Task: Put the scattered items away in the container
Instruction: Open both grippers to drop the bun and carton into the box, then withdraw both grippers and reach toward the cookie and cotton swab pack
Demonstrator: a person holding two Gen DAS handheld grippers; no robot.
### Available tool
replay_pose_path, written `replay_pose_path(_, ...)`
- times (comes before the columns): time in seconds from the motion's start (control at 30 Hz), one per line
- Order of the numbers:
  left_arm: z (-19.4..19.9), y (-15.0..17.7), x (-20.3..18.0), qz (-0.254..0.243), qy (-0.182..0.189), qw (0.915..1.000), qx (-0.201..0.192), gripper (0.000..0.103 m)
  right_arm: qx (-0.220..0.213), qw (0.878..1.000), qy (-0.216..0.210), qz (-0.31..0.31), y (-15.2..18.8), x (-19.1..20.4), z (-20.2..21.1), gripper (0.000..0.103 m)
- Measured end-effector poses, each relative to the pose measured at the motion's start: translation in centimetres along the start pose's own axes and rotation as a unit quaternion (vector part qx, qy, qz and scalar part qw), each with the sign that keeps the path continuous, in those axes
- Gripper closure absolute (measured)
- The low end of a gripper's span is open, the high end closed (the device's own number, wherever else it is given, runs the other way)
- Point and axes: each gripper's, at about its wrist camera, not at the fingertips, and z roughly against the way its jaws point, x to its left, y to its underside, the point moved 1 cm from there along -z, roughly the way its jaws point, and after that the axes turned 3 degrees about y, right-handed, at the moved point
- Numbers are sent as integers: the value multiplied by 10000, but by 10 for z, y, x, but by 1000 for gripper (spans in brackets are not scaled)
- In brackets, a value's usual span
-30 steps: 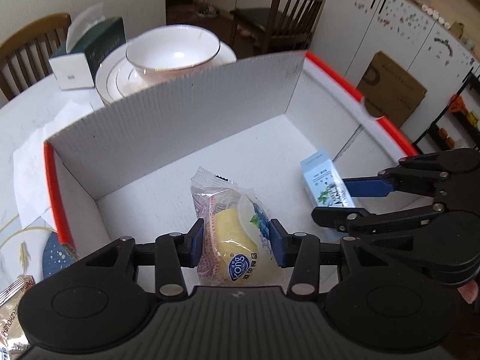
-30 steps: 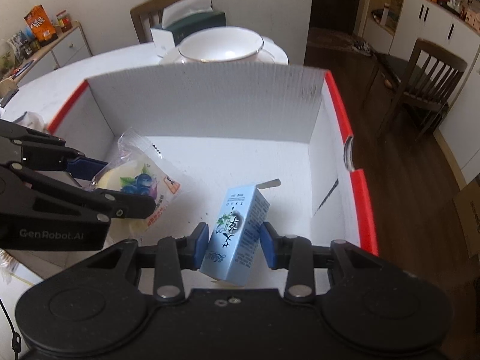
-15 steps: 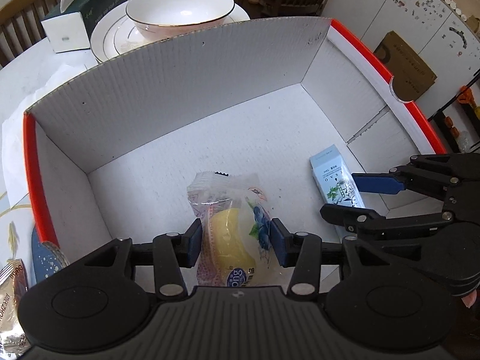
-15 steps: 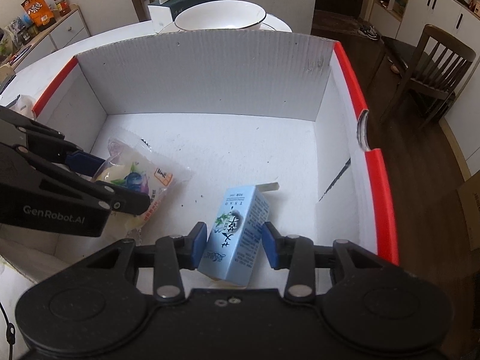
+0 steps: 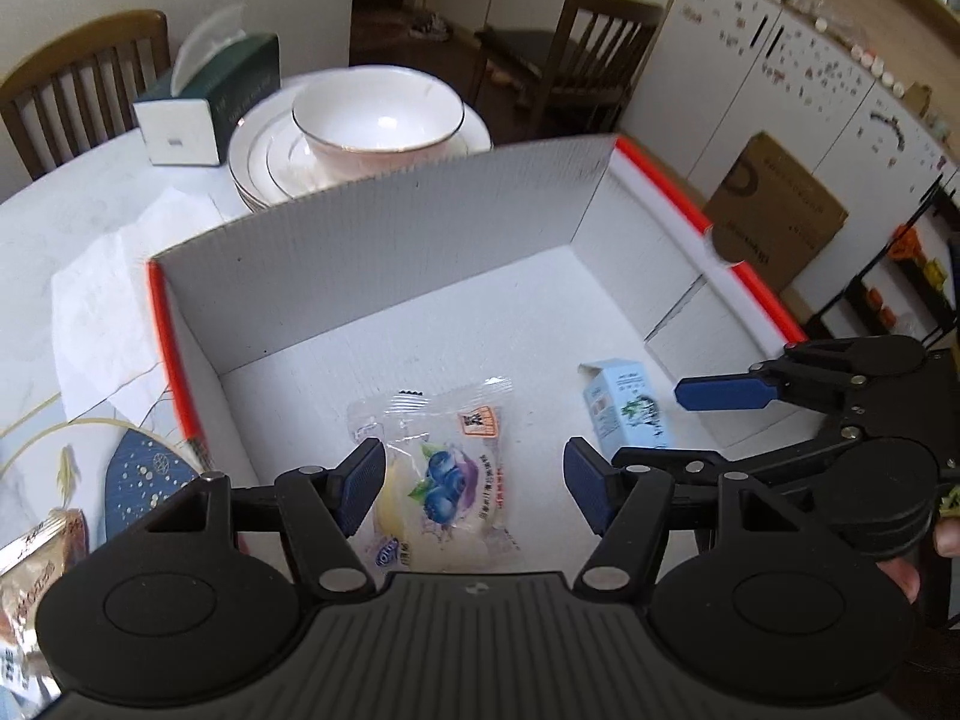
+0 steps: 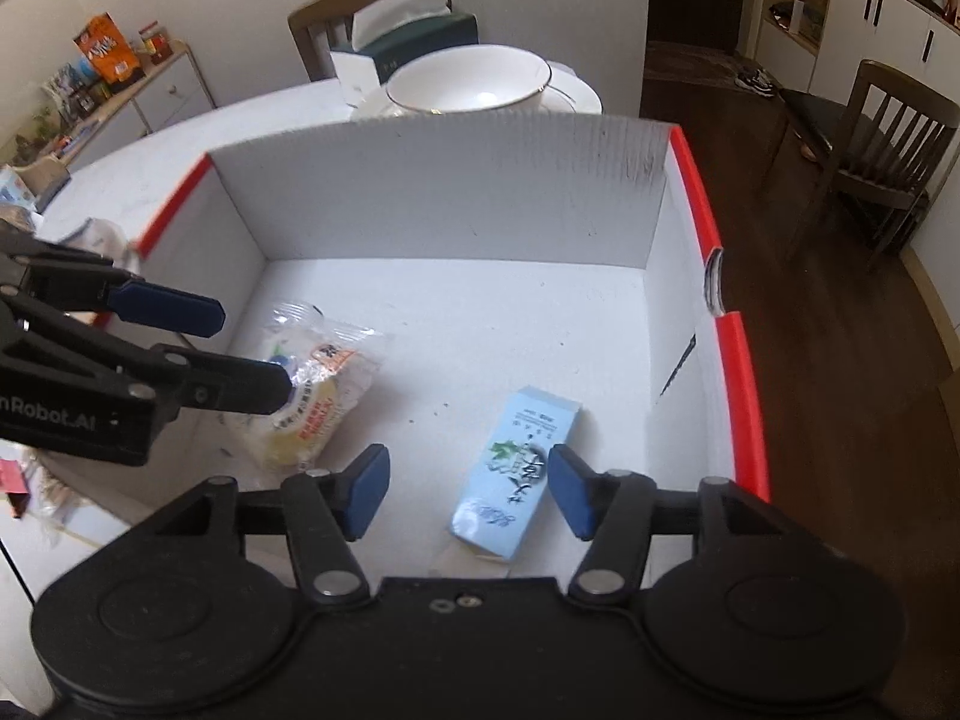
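A white cardboard box with red rims (image 5: 384, 240) (image 6: 444, 192) stands open on the table. A clear snack packet with a blueberry print (image 5: 444, 474) (image 6: 312, 396) lies flat on the box floor. A light blue carton (image 5: 627, 411) (image 6: 516, 468) lies flat on the floor to its right. My left gripper (image 5: 474, 489) (image 6: 246, 348) is open above the snack packet and holds nothing. My right gripper (image 6: 468, 489) (image 5: 672, 426) is open above the carton and holds nothing.
A white bowl on stacked plates (image 5: 378, 120) (image 6: 474, 84) and a tissue box (image 5: 210, 102) stand behind the box. A paper sheet (image 5: 102, 300) lies left of it. A foil snack bag (image 5: 30, 570) lies at the near left. Chairs stand around the table.
Both grippers opened and let go. The snack packet and the carton now lie flat on the box floor. Both grippers have lifted back a little.
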Motion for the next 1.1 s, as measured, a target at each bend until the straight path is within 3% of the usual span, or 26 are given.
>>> replay_pose_path(0.23,39,20,-8,-14,-94,9989,-463,38,-319,9991,-277,91,-1,9,28,39)
replay_pose_path(0.53,93,58,2,46,-367,9934,-1082,38,-615,9963,-438,405,-3,50,48,33)
replay_pose_path(0.7,123,86,22,133,-454,9906,-1280,38,-796,9933,-602,580,2,86,62,29)
replay_pose_path(0.77,135,99,33,160,-493,9896,-1341,38,-885,9916,-728,605,6,101,65,19)
replay_pose_path(0.83,145,112,44,176,-570,9882,-1411,31,-925,9904,-790,654,11,117,67,19)
replay_pose_path(1.1,177,163,94,385,-746,9854,-1483,25,-871,9898,-886,696,28,183,63,10)
